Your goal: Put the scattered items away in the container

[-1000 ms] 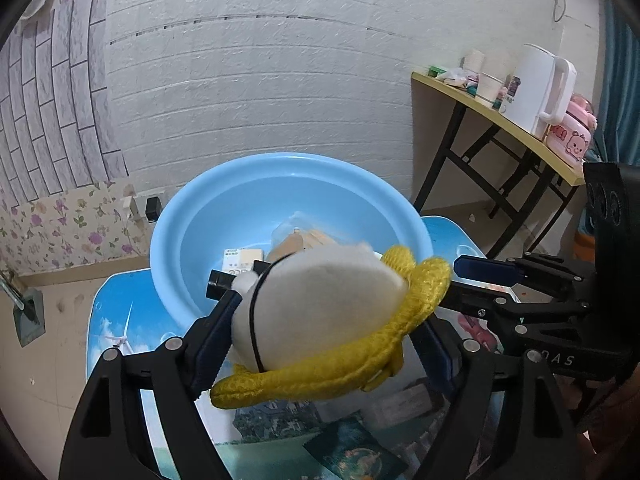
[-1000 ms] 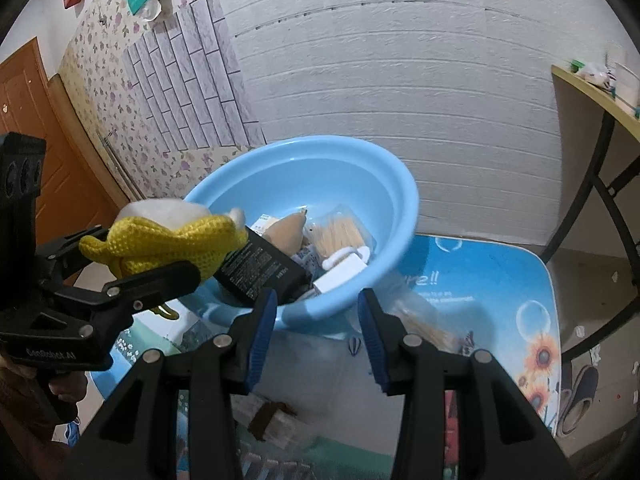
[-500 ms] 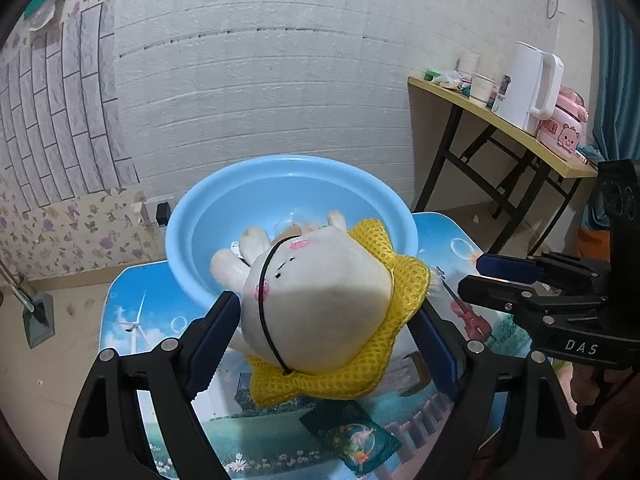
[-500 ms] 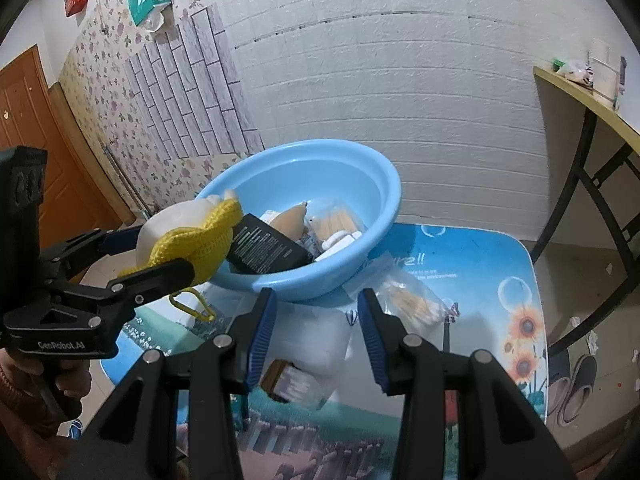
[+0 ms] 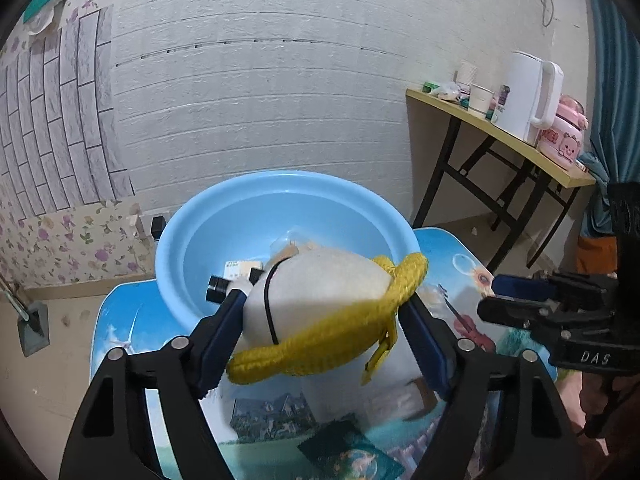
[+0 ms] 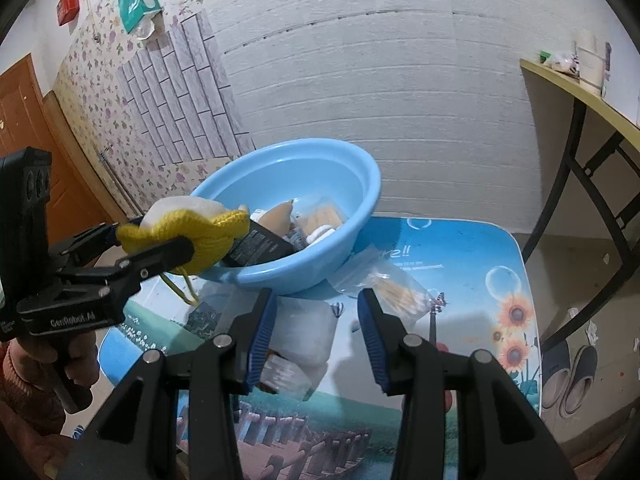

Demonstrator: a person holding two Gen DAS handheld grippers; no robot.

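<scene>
A white plush toy with a yellow knitted collar (image 5: 320, 292) sits between the blue pads of my left gripper (image 5: 322, 304), whose jaws are closing and press on both its sides. It hangs just in front of the near rim of the light blue basin (image 5: 280, 188). The right wrist view shows the same plush toy (image 6: 188, 224) at the basin's (image 6: 320, 168) left edge. Inside the basin lie a black box (image 6: 260, 246) and a bag of cotton swabs (image 6: 324, 216). My right gripper (image 6: 316, 300) is open and holds nothing, above a white packet (image 6: 308, 328).
A clear bag of swabs (image 6: 400, 288) lies on the picture-printed table (image 6: 460, 264) right of the basin. A dark card (image 5: 348, 456) lies near the front edge. A side table with a white kettle (image 5: 524, 96) stands at the right, slippers (image 6: 572, 376) below it.
The plush toy has turned in the left jaws: its face showed half a second ago, now its plain side faces me. The right gripper has drawn back from the basin.
</scene>
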